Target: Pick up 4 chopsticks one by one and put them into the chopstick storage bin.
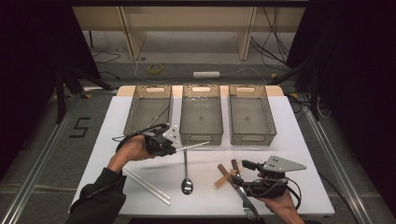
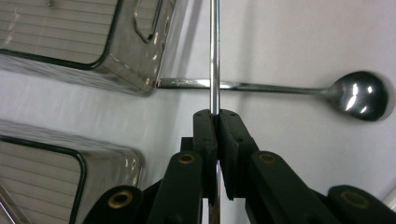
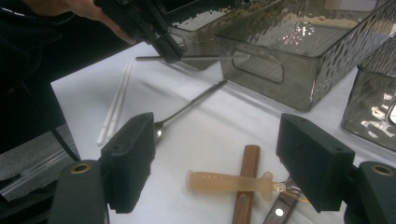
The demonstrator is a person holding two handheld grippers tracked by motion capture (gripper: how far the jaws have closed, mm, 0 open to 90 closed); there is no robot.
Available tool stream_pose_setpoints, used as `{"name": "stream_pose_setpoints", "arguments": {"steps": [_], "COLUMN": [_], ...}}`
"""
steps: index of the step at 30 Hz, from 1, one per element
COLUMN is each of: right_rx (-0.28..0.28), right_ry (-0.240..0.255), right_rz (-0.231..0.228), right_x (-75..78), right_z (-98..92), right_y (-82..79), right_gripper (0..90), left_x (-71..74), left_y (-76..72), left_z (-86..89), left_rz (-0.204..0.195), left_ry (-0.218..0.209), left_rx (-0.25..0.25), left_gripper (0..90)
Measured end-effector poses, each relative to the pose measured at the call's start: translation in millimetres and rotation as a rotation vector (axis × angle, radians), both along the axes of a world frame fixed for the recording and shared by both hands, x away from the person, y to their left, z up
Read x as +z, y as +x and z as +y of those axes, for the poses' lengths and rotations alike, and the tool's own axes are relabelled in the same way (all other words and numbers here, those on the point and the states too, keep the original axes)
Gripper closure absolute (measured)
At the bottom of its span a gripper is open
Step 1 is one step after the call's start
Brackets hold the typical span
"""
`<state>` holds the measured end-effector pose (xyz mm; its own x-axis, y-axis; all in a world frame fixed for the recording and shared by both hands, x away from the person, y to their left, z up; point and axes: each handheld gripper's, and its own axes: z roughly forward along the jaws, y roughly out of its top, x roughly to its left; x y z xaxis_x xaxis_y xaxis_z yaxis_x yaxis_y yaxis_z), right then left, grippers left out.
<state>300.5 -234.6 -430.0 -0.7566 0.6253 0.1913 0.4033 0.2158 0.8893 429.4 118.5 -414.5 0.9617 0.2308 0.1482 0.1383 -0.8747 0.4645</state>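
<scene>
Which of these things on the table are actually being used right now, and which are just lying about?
In use:
- left gripper, shut on a thin metal rod
- left bin, close by it

Lying about:
- spoon
- white chopsticks
- fork
- wooden-handled pieces
- middle bin, right bin
- right gripper, open, holding nothing

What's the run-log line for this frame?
left gripper: shut on metal rod, above table | right gripper: open, over wooden handles | spoon: on table

A white table (image 1: 299, 140) stands on grey floor (image 1: 37, 140); beyond its far edge, a pale wooden shelf (image 1: 187, 28), cables (image 1: 271, 42), darkness.
</scene>
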Motion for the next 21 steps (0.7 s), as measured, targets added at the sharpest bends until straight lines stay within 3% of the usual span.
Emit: {"name": "stream_pose_setpoints", "arguments": {"steps": [7,17,21], "right_rx": [0.0,-0.001,-0.002], "right_ry": [-0.001,0.0,0.001], "right_rz": [0.001,0.0,0.001], "right_x": [-0.1,-0.1,0.1], "right_z": [0.2,-0.3,-0.4], "right_y": [0.0,0.0,0.0], "right_gripper": [29.2,29.2,29.2], "left_x": [13.9,31.7,37.6], "left_y": [0.5,4.9,6.6], "left_z": [3.4,16.6,23.0], "left_rz": [0.014,0.004,-0.005], "left_ry": [-0.064,-0.152,-0.168], "left_rx": [0.081,0.165,0.184], "left_gripper": [85.4,85.4,85.4]}}
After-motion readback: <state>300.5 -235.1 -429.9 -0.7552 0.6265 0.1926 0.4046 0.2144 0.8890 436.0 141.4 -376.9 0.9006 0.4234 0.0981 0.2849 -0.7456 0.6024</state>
